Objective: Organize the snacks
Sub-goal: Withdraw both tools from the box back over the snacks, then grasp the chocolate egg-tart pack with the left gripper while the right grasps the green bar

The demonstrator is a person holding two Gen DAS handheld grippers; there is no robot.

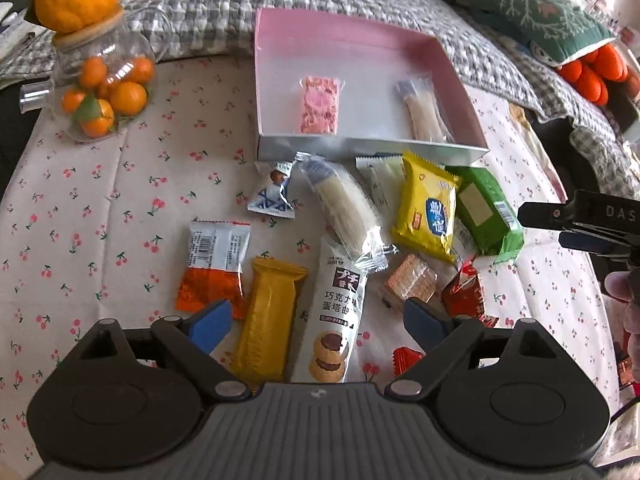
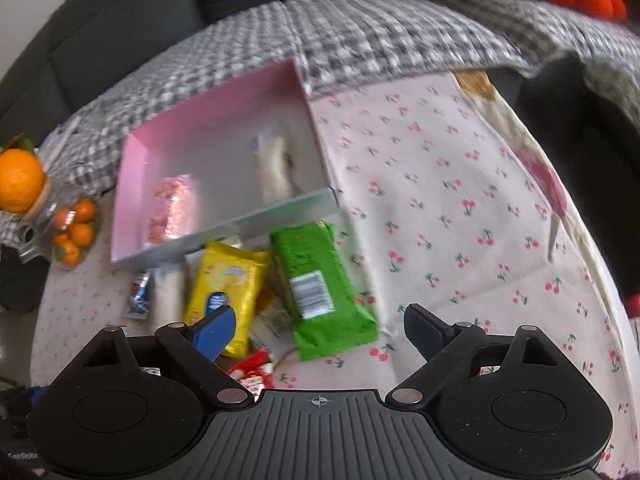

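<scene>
Both grippers hang spread and empty: the left gripper (image 1: 318, 320) over the cookie packet (image 1: 334, 320), the right gripper (image 2: 318, 330) over the green packet (image 2: 320, 288) just below the pink box's (image 1: 280, 32) front wall. Picking comes next, I'd guess: lower, then pinch.

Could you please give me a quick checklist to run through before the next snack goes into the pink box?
1. Left gripper open, nothing between its fingers: ok.
2. Right gripper open, empty: ok.
3. Pink box has free floor beside the pink snack and the white roll: ok.
4. Green packet lies just ahead of the right gripper, unobstructed: ok.
5. Grippers apart from each other: ok.
6. Green packet's weight: cannot tell.
</scene>
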